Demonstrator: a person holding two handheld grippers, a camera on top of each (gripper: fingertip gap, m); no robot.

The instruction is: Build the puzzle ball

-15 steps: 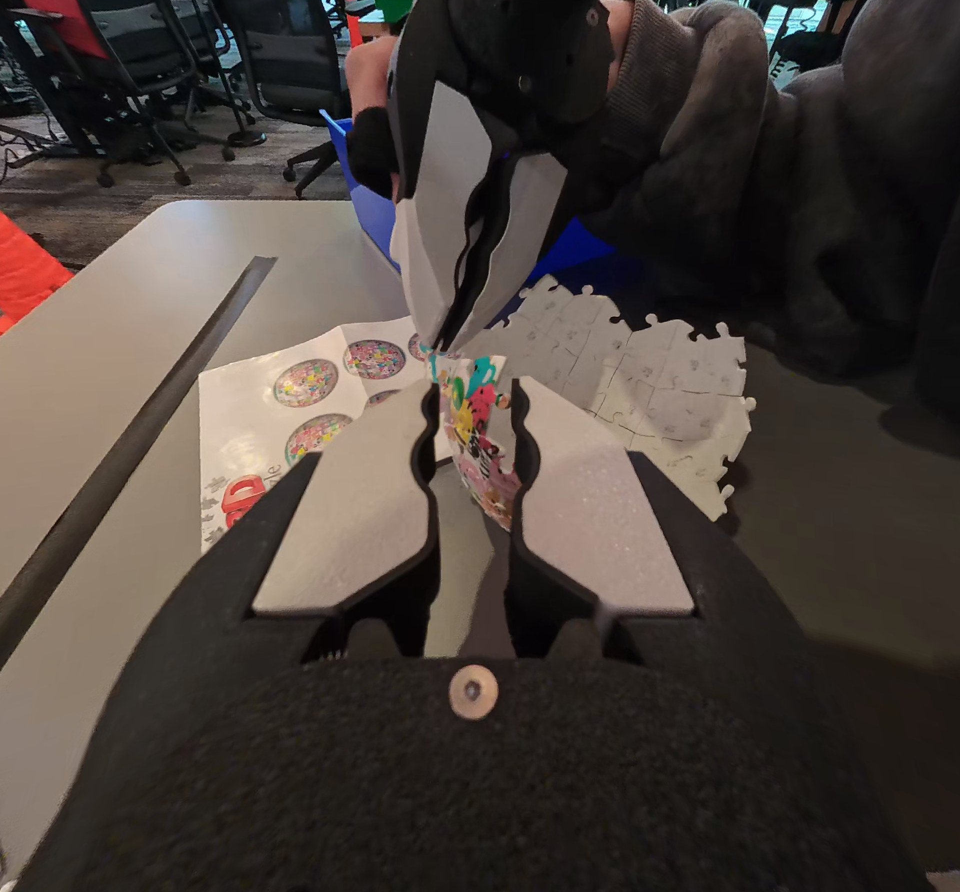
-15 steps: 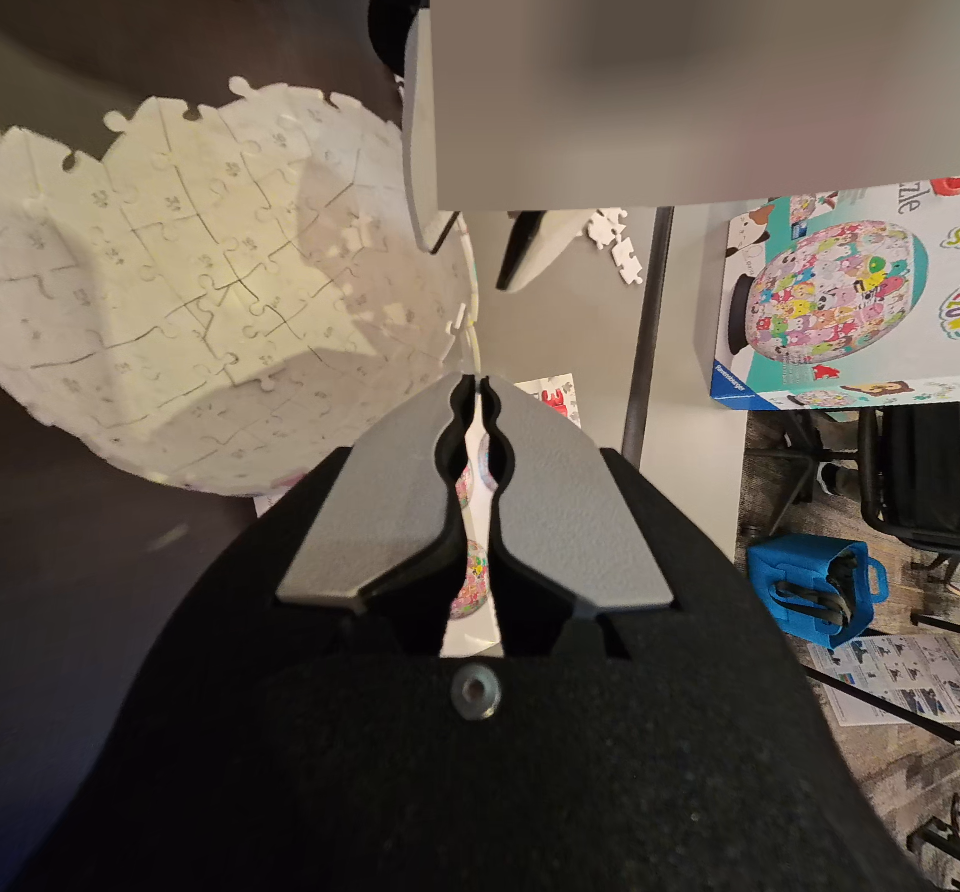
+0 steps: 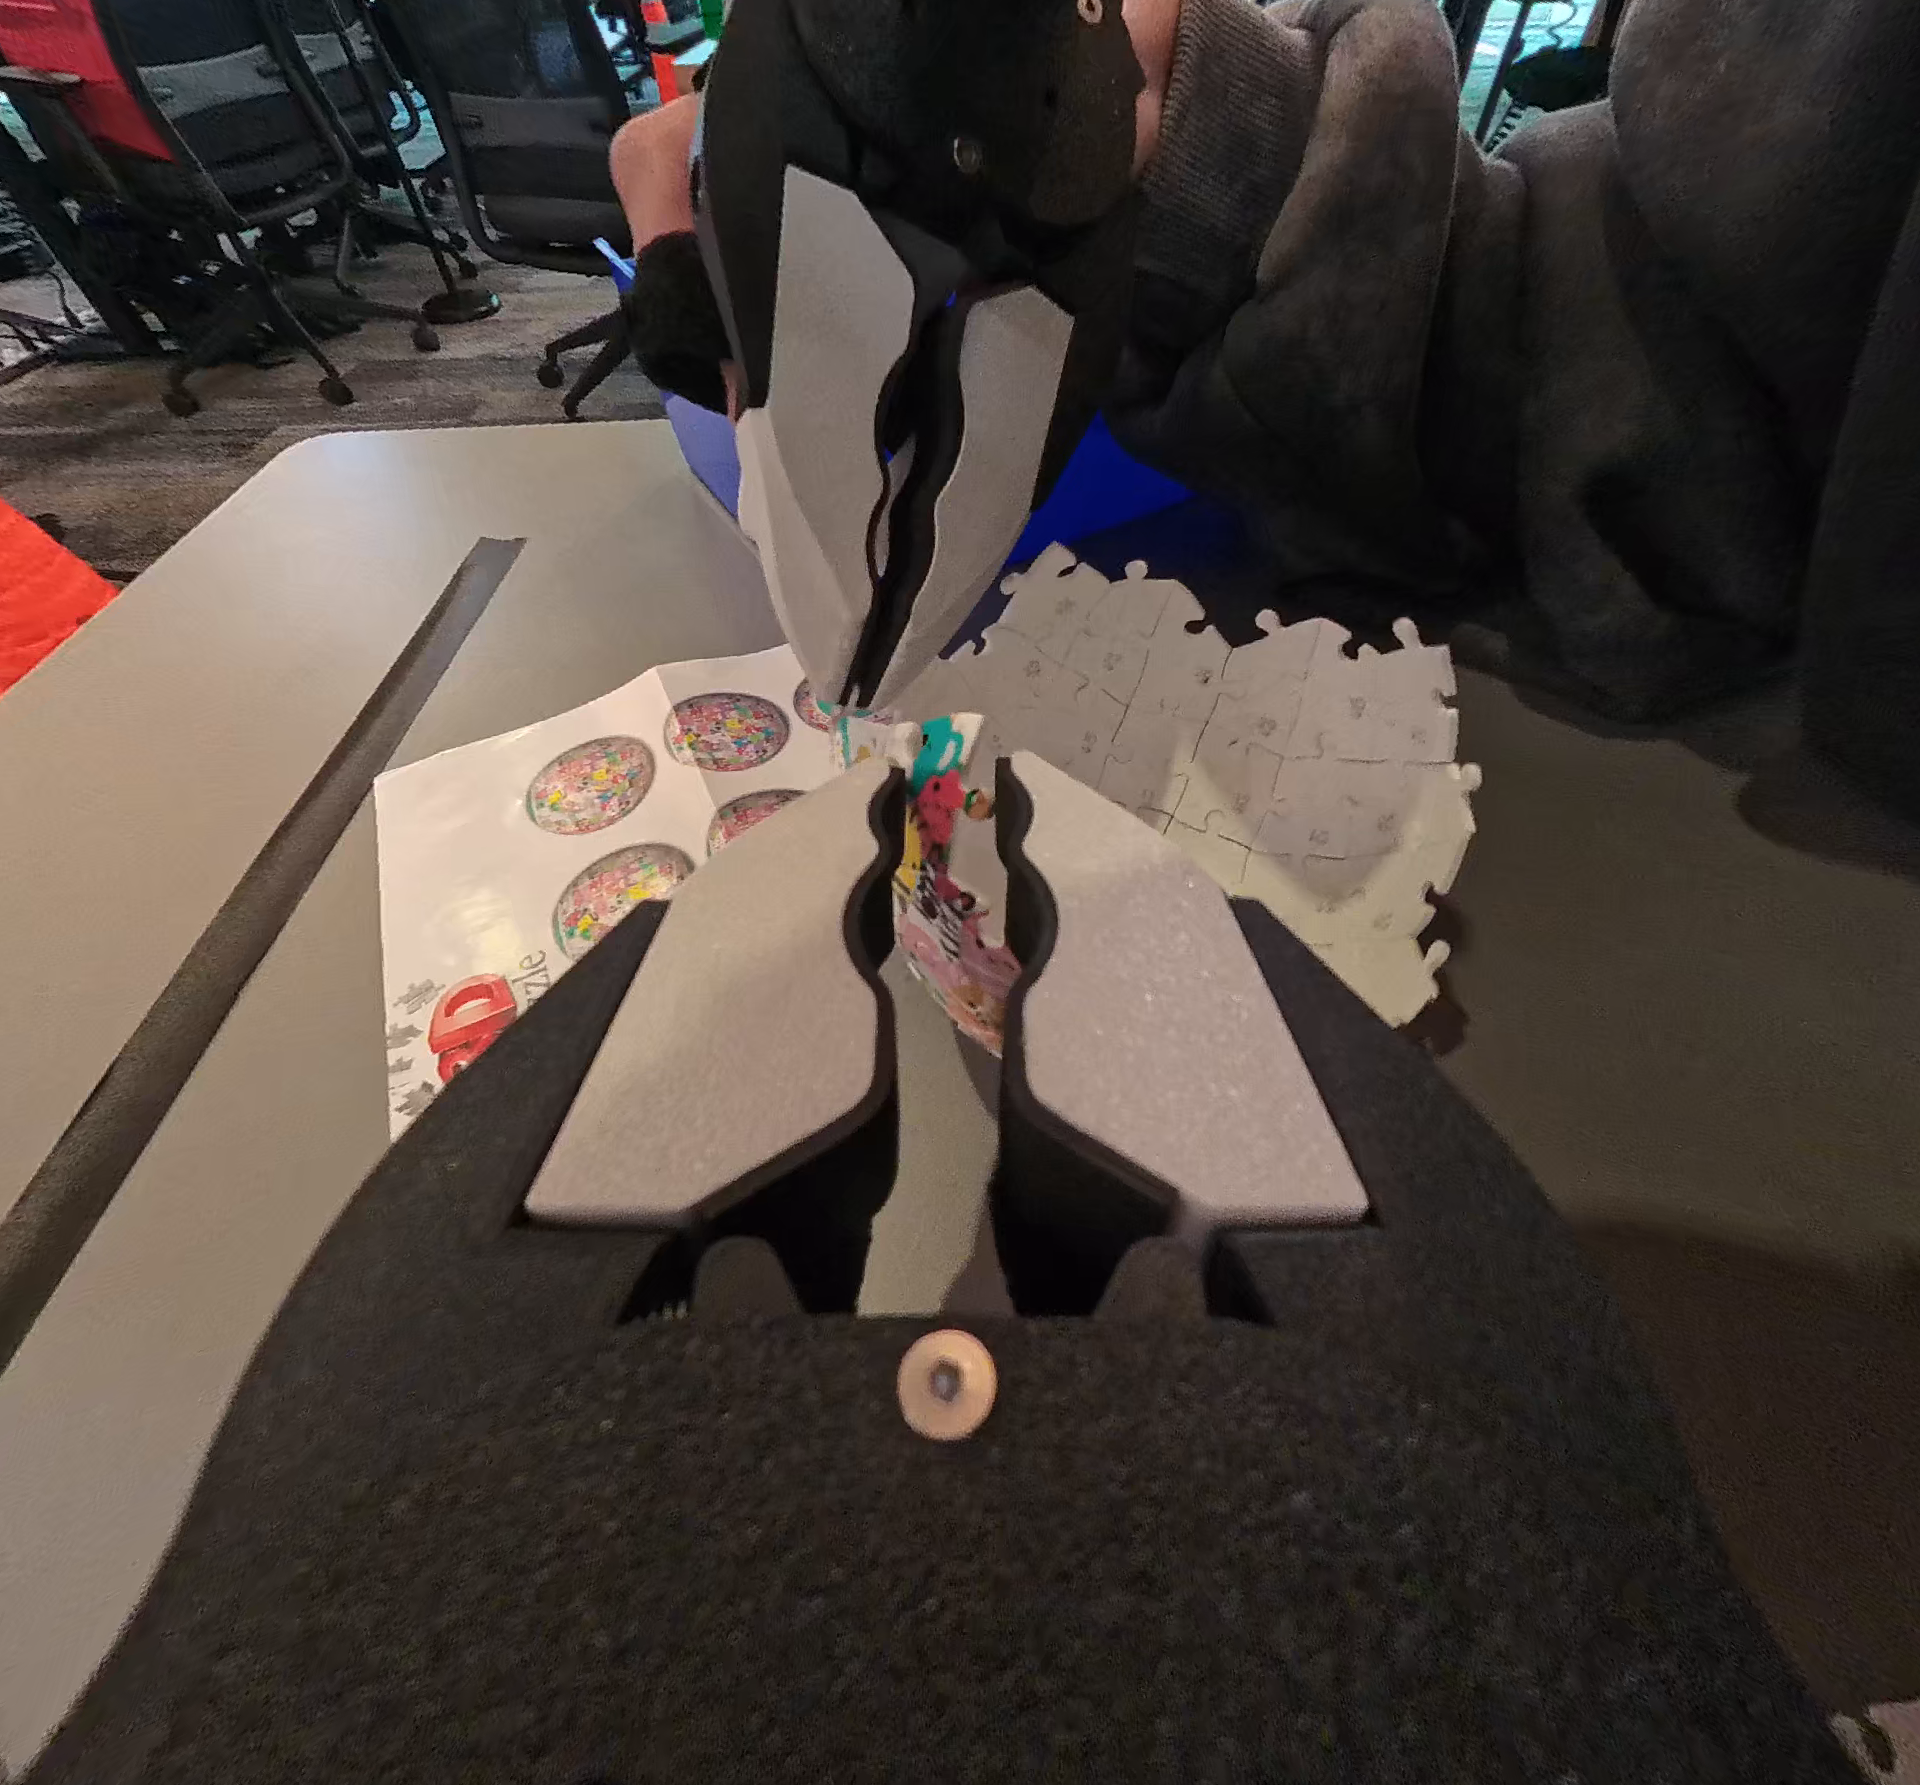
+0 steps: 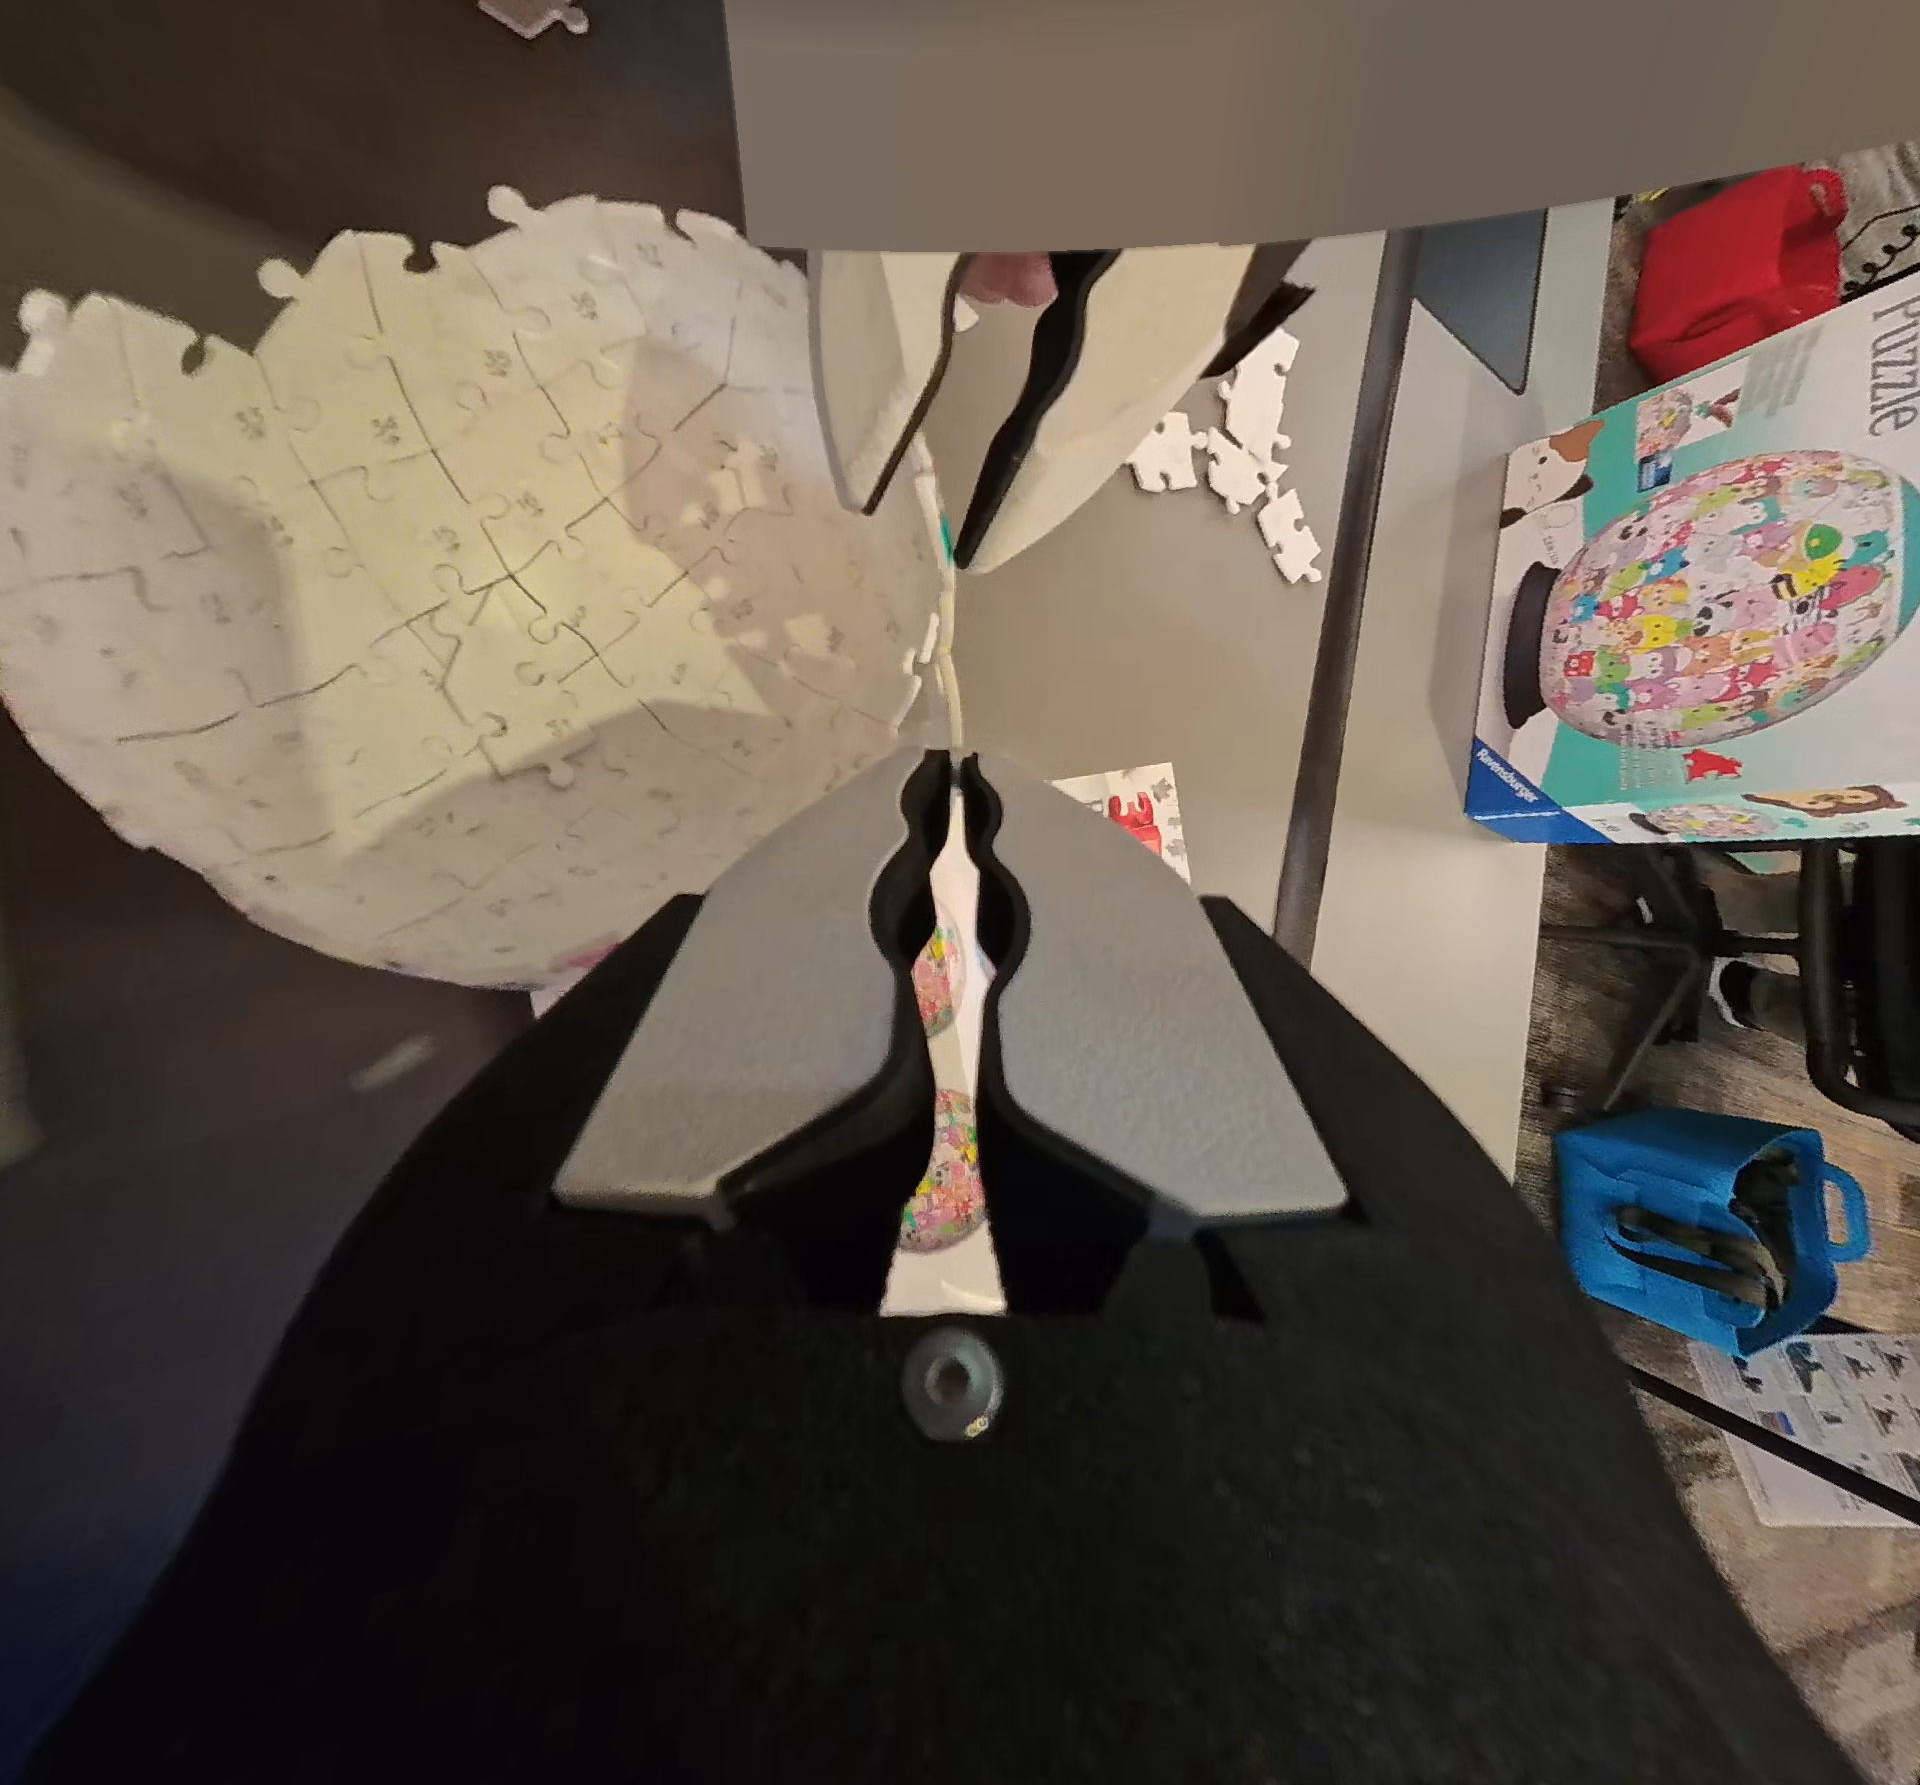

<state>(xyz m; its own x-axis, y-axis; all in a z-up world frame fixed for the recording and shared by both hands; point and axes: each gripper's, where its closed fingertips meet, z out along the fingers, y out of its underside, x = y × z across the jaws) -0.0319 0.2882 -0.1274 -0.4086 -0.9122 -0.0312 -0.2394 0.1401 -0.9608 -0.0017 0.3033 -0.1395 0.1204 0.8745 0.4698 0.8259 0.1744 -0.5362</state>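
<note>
the half-built puzzle ball, a curved white shell with its printed side facing out, sat at the left of the right wrist view on the dark surface, its rim edge running between both tongs. the left tongs stood slightly apart around the colourful rim of the shell without clearly pinching it, while the right tongs were nearly together, clamped on that thin rim. to the right lay loose white pieces on the grey surface, then the puzzle box at the far edge.
</note>
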